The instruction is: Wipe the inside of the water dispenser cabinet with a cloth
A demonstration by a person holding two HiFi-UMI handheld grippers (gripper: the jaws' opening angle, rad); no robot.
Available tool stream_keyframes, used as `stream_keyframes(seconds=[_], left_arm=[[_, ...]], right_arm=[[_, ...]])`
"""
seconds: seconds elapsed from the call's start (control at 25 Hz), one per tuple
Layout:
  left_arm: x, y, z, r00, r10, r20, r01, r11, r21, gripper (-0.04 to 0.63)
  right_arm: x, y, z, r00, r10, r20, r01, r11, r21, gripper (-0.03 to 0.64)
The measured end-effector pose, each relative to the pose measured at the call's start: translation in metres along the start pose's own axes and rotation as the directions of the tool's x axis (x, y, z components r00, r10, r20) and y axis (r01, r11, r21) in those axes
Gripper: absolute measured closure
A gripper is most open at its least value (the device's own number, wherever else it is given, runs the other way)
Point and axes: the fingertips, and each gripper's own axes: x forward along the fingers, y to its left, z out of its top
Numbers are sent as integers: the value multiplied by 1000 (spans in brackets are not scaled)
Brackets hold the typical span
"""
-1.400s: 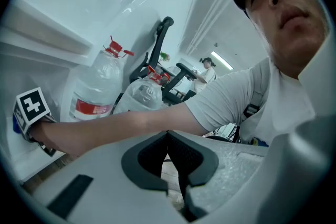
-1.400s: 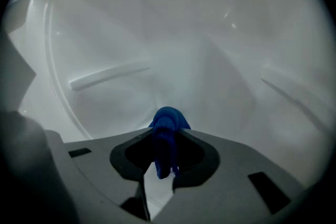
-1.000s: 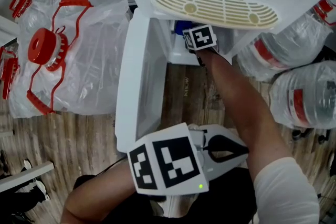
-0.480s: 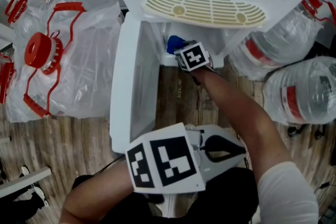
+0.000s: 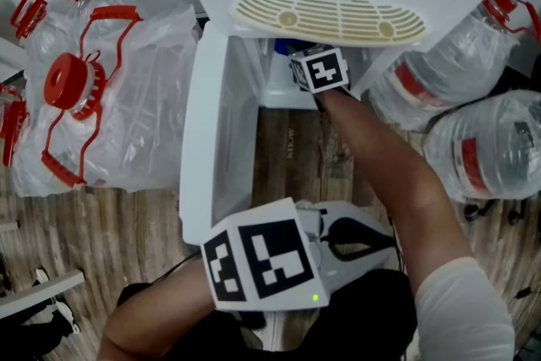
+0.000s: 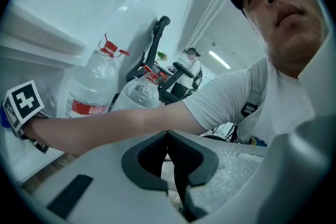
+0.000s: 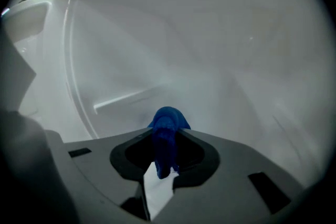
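The white water dispenser stands ahead with its beige drip tray (image 5: 330, 17) above the open cabinet. My right gripper (image 7: 165, 140) is inside the cabinet, shut on a blue cloth (image 7: 167, 128) that bunches between the jaws and points at the white inner wall (image 7: 210, 50). In the head view only its marker cube (image 5: 319, 69) and a sliver of the blue cloth (image 5: 284, 47) show under the dispenser front. My left gripper (image 6: 168, 136) hangs low near my body, its jaws shut with nothing between them; its marker cube (image 5: 262, 259) fills the bottom of the head view.
The cabinet door (image 5: 215, 139) swings open to the left. Large water bottles (image 5: 482, 156) crowd the right side. More bottles with red handles, wrapped in clear plastic (image 5: 110, 89), lie at left. Wooden floor (image 5: 296, 156) shows before the cabinet.
Over the last second my right gripper slid out and left with the cloth, then back up and deeper into the cabinet. The cloth is now mostly hidden. The left gripper stayed put.
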Motion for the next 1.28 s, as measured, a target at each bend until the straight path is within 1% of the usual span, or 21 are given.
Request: stream_keyframes(seconds=[0.08,0.12,0.2,0.28,0.56,0.64,0.72,0.88,0.92,1.04,1.16,1.28], left_arm=[[0,0,-1,1000,2,-1,-2,1000,-2,592],[-1,0,-1,1000,3,-2,-3,1000,-3,592],[-2,1,-2,1000,5,-3,-5,1000,-4,592],[-3,1,-2,1000,5,-2,-5,1000,-5,592],[-1,1,2,1000,-4,6,4,1000,1,592],[-1,1,2,1000,-6,7,6,1000,1,592],[0,0,3,1000,-9,7,9,1000,1,592],[-1,1,1,1000,-6,6,6,1000,1,592],[-1,1,1,1000,-5,6,5,1000,0,592],[0,0,0,1000,-5,4,5,1000,-4,592],[0,0,-1,1000,-8,2,8,1000,-11,592],[0,-1,-2,1000,-12,3,12,1000,-18,592]], right_arm=[[2,4,15,999,6,32,-4,998,-67,534],[3,10,19,999,23,41,-19,995,-97,534],[5,27,16,997,71,37,-65,988,-141,534],[1,39,10,995,92,26,-86,980,-180,532],[-33,64,-1,984,177,34,-168,969,-182,532],[-43,67,-5,981,192,18,-185,964,-190,532],[-51,62,-4,983,180,24,-172,966,-192,532],[-49,34,21,988,108,108,-87,980,-181,532],[-48,30,27,988,96,117,-74,981,-181,532],[-43,25,41,990,82,118,-58,979,-196,532],[-37,18,56,987,62,146,-28,975,-221,532],[-32,23,61,985,81,154,-43,970,-240,532]])
